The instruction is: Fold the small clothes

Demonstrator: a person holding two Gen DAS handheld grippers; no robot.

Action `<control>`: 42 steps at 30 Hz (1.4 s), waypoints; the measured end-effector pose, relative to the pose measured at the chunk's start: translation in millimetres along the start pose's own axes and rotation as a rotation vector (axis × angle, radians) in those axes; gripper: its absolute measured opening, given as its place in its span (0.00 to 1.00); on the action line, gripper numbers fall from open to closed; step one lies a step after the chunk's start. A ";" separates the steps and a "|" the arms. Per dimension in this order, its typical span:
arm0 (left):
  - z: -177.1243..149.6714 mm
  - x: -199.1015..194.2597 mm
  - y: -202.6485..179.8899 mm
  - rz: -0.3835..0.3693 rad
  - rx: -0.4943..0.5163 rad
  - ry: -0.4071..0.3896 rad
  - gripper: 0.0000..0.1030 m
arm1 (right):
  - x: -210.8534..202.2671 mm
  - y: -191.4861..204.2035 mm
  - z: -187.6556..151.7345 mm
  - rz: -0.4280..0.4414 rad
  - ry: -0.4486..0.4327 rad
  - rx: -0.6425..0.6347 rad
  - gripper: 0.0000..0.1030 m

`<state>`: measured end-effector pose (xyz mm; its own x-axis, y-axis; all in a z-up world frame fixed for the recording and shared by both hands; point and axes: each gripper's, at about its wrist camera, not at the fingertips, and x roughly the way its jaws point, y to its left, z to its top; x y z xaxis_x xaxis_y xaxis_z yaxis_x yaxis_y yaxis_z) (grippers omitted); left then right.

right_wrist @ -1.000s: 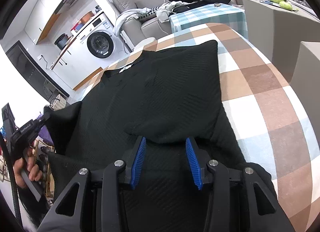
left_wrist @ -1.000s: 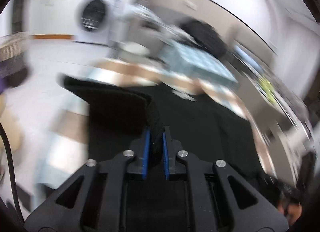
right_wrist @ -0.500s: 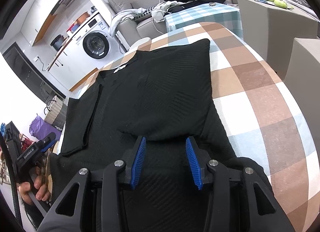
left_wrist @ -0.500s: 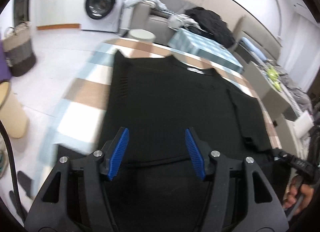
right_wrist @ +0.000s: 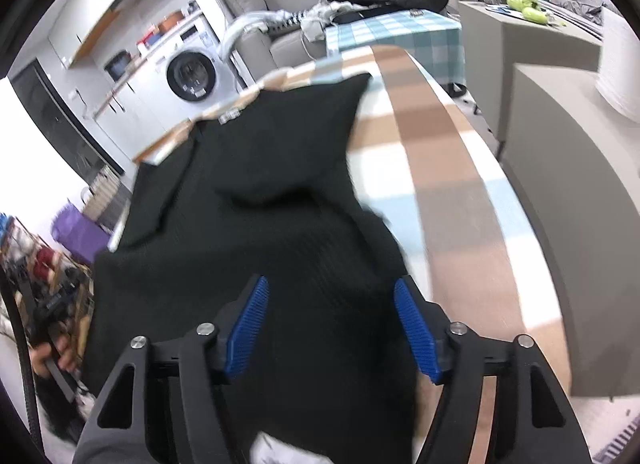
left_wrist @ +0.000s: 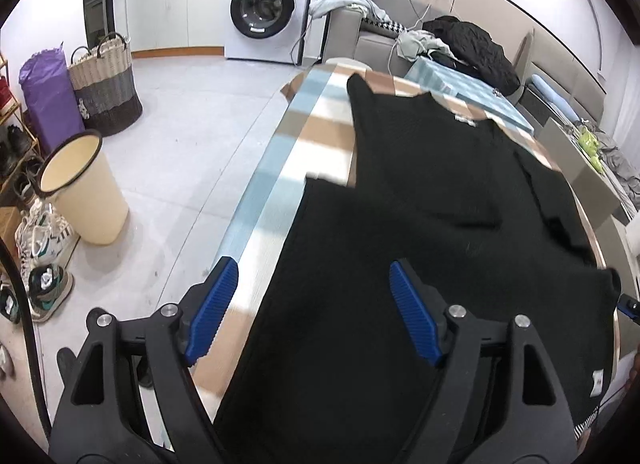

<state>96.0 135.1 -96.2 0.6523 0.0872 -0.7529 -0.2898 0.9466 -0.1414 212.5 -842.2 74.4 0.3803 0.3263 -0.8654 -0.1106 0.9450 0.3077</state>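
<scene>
Both grippers hover over a black sweater point(left_wrist: 420, 200) spread on the checked tablecloth point(left_wrist: 320, 136). Left gripper point(left_wrist: 312, 312) has its jaws opening, wide apart, clamping nothing, above the garment's near left edge. Right gripper point(right_wrist: 332, 328), also opening, pinches nothing above the near right hem.

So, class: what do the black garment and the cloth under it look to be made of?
Black garment: looks a soft knit, matte, with faint ribbed lines, though blur leaves it open. Checked tablecloth: seemingly thin woven fabric, flat, in brown, white and blue squares.
</scene>
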 end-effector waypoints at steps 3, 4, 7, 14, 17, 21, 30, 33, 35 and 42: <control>-12.5 -1.9 5.1 0.008 0.001 0.022 0.74 | -2.7 -5.9 -16.9 -0.040 0.033 0.000 0.66; -16.2 -1.5 6.0 0.015 0.007 0.033 0.74 | -3.4 -8.1 -23.0 -0.040 0.040 -0.005 0.66; -25.6 -1.7 8.6 0.019 0.015 0.058 0.74 | -1.7 -10.9 -35.6 -0.034 0.061 -0.032 0.66; -34.1 14.8 -0.8 0.035 0.054 0.104 0.74 | -2.5 -8.6 -49.9 -0.042 0.075 -0.065 0.66; -36.0 18.5 -5.3 0.021 0.071 0.117 0.65 | -5.9 -6.4 -52.9 -0.047 0.080 -0.075 0.66; -36.5 16.0 -16.2 0.012 0.141 0.114 0.13 | -6.6 -7.7 -57.3 -0.062 0.100 -0.073 0.66; -31.0 -17.7 -19.7 -0.062 0.122 0.009 0.06 | -7.9 -8.4 -68.0 -0.038 0.066 -0.142 0.62; -26.8 -28.1 -18.4 -0.084 0.107 -0.019 0.06 | -6.9 -4.4 -71.1 -0.028 0.039 -0.189 0.36; -26.5 -32.6 -19.2 -0.085 0.108 -0.029 0.06 | -4.4 -0.3 -70.0 -0.024 0.044 -0.222 0.15; -22.9 -55.8 -19.7 -0.122 0.079 -0.063 0.06 | -41.1 6.5 -52.1 0.078 -0.081 -0.252 0.04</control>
<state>49.2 104.5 -66.1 0.7227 -0.0133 -0.6911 -0.1514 0.9725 -0.1771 148.3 -848.3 91.4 0.4324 0.4055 -0.8054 -0.3634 0.8958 0.2559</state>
